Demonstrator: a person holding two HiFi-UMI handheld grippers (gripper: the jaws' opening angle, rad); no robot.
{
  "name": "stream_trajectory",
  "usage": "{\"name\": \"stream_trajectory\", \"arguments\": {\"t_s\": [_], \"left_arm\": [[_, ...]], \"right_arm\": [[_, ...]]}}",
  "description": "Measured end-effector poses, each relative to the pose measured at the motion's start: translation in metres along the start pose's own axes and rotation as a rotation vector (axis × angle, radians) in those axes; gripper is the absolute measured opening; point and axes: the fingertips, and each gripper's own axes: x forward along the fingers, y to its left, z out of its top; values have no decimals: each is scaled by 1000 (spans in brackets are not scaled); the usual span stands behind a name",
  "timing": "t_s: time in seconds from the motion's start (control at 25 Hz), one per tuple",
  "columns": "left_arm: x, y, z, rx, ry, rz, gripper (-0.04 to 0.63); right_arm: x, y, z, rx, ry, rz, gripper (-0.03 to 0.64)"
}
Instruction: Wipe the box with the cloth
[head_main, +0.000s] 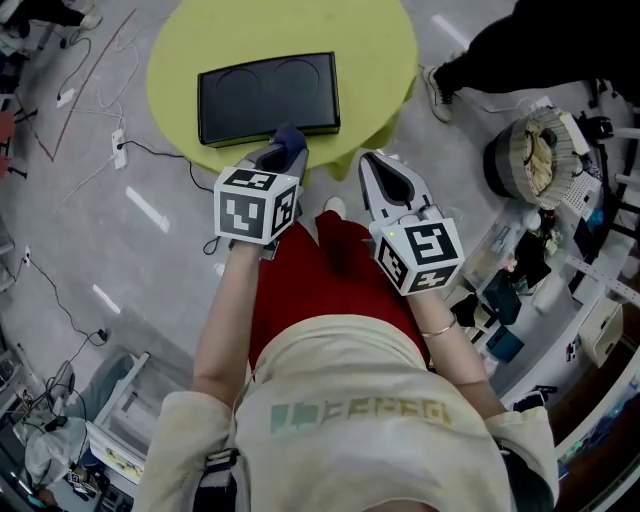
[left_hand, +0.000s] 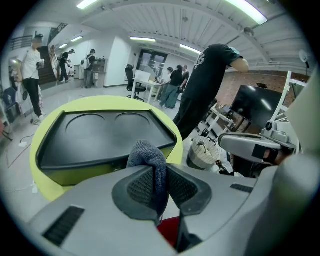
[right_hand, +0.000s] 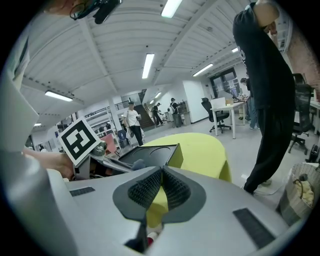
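While L gripper (left_hand: 161, 172) fingers pinch cloth (left_hand: 149, 156), R gripper (right_hand: 161, 181) fingers closed, empty; box (head_main: 268, 97) long axis runs left-right

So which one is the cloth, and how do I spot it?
Find the round yellow-green table with the flat black box on it. At the box's near edge is the left gripper, jaws pinched shut on the cloth: a small, fuzzy blue-grey wad, the only soft thing there.
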Motion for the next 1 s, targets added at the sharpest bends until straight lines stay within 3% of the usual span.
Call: {"name": "stream_trajectory", "arguments": {"t_s": [0.68, 1.0], "left_arm": [[50, -94, 21, 141, 64, -171, 64], [60, -127, 57, 352, 88, -180, 64]], "right_arm": [[-46, -58, 0, 75, -60, -139, 38], [-66, -83, 3, 126, -110, -199, 38]]}}
